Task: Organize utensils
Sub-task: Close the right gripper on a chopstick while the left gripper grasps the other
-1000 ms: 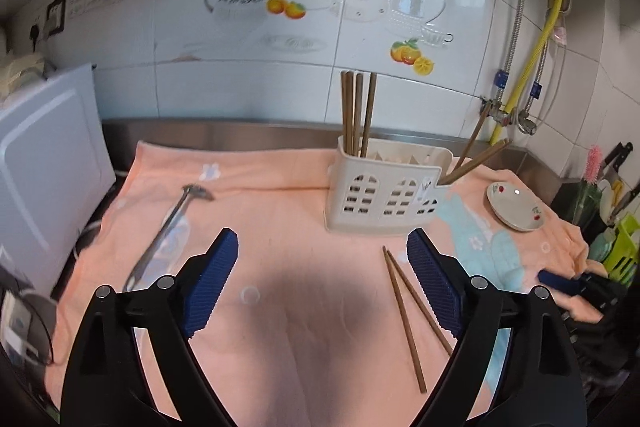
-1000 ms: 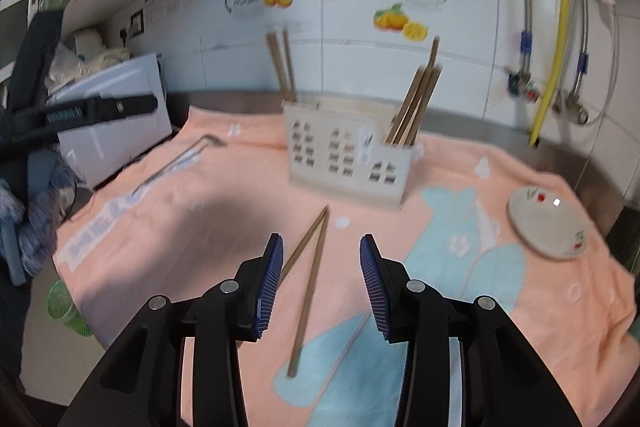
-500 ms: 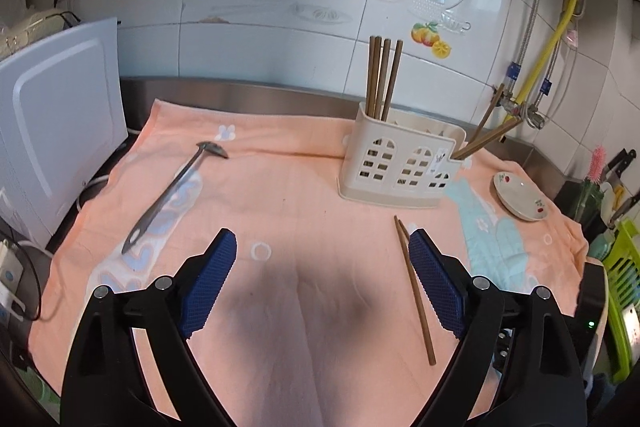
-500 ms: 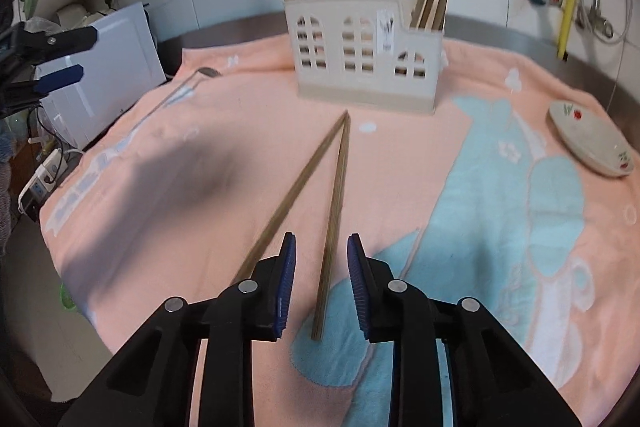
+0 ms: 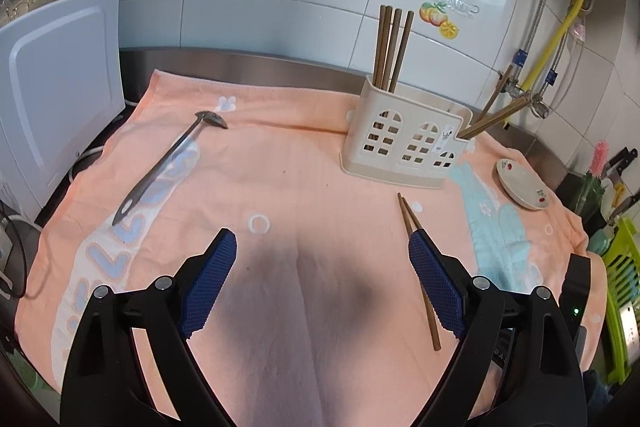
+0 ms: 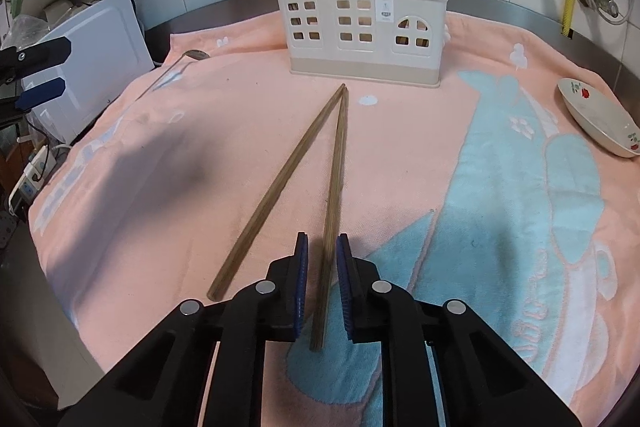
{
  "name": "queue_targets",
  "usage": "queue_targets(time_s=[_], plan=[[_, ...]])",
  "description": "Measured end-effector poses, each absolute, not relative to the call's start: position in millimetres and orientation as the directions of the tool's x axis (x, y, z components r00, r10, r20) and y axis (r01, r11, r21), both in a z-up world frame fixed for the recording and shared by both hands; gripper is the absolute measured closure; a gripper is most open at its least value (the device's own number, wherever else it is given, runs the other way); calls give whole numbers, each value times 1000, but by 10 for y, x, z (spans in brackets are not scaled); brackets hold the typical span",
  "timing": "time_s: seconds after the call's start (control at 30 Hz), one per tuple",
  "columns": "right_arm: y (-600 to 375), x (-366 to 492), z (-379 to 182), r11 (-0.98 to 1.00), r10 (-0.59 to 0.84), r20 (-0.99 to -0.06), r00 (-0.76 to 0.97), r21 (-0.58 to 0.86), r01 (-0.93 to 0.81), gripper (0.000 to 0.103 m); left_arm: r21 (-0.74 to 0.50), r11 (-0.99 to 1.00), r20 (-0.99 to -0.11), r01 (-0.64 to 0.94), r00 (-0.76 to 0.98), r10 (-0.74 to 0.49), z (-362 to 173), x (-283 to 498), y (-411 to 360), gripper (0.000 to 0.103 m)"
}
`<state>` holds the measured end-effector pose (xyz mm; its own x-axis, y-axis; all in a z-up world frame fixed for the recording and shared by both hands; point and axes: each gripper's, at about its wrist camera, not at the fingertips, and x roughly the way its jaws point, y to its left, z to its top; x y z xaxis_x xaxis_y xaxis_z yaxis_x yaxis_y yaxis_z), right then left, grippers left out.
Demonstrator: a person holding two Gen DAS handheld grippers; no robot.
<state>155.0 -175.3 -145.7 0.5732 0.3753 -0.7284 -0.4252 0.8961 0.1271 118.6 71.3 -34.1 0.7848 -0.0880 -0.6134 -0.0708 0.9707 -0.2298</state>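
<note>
Cream utensil caddy (image 6: 362,27) on peach towel (image 6: 248,131): chopstick bundles upright in left and right end compartments, tops cut off by frame in right view; middle contents unclear. Two loose chopsticks (image 6: 334,179) on towel before caddy. Right gripper (image 6: 321,259) closing, narrow, right chopstick between pads, contact unclear. Left gripper (image 5: 322,253) wide, empty. Ladle (image 5: 168,163) lying left. Small dish (image 5: 524,185) empty.

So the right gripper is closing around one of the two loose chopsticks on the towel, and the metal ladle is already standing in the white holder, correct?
Not quite. The left wrist view shows the metal ladle lying on the towel, left of the white holder. The right gripper is closing around one chopstick.
</note>
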Motion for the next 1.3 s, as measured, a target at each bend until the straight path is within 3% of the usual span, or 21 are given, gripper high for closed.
queue_targets(time_s=[0.5, 0.97, 1.17, 1.3], plan=[[-1772, 1559, -1500, 906, 355, -733, 581, 116, -407, 96, -240, 970, -648, -39, 751, -130, -548, 1204, 536, 16], [-2080, 1424, -980, 912, 365, -648, 668, 105, -397, 97, -233, 971, -701, 63, 681, -212, -918, 1240, -16, 18], [-2163, 1372, -750, 911, 371, -613, 698, 94, -402, 97, -226, 967, -723, 114, 645, -245, -1077, 1276, -264, 29], [-2186, 1350, -663, 909, 373, -602, 706, 83, -409, 96, -240, 960, -737, 142, 617, -275, -1189, 1326, -376, 47]])
